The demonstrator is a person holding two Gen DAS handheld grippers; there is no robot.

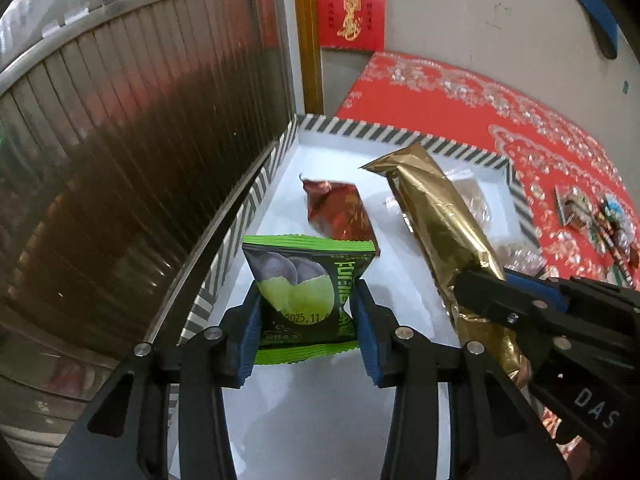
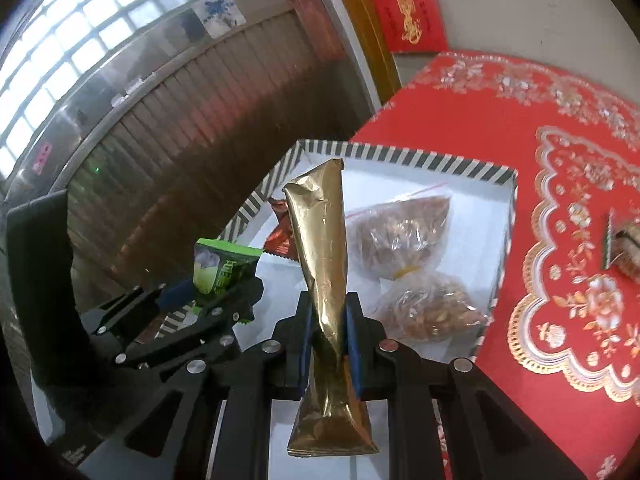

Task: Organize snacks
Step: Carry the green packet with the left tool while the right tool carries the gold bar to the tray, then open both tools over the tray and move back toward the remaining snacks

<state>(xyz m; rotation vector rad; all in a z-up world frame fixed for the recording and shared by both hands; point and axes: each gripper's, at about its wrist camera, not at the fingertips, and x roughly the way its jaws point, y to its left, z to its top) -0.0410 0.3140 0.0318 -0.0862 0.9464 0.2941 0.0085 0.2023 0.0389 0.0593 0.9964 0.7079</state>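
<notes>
My left gripper (image 1: pixel 308 312) is shut on a green snack packet (image 1: pixel 304 292) and holds it over the near left part of a white box with a striped rim (image 1: pixel 400 134). My right gripper (image 2: pixel 328 320) is shut on a long gold packet (image 2: pixel 324 256), held upright over the same box (image 2: pixel 408 160). The gold packet also shows in the left wrist view (image 1: pixel 436 220), with the right gripper (image 1: pixel 480 296) clamped low on it. The left gripper with the green packet (image 2: pixel 220 270) shows at the left of the right wrist view. A dark red packet (image 1: pixel 340 210) lies in the box.
Two clear bags of nuts (image 2: pixel 404 236) lie in the box's right side. The box sits on a red patterned tablecloth (image 2: pixel 568 216), against a ribbed metal panel (image 1: pixel 140 160). Several small snacks (image 1: pixel 592 216) lie on the cloth to the right.
</notes>
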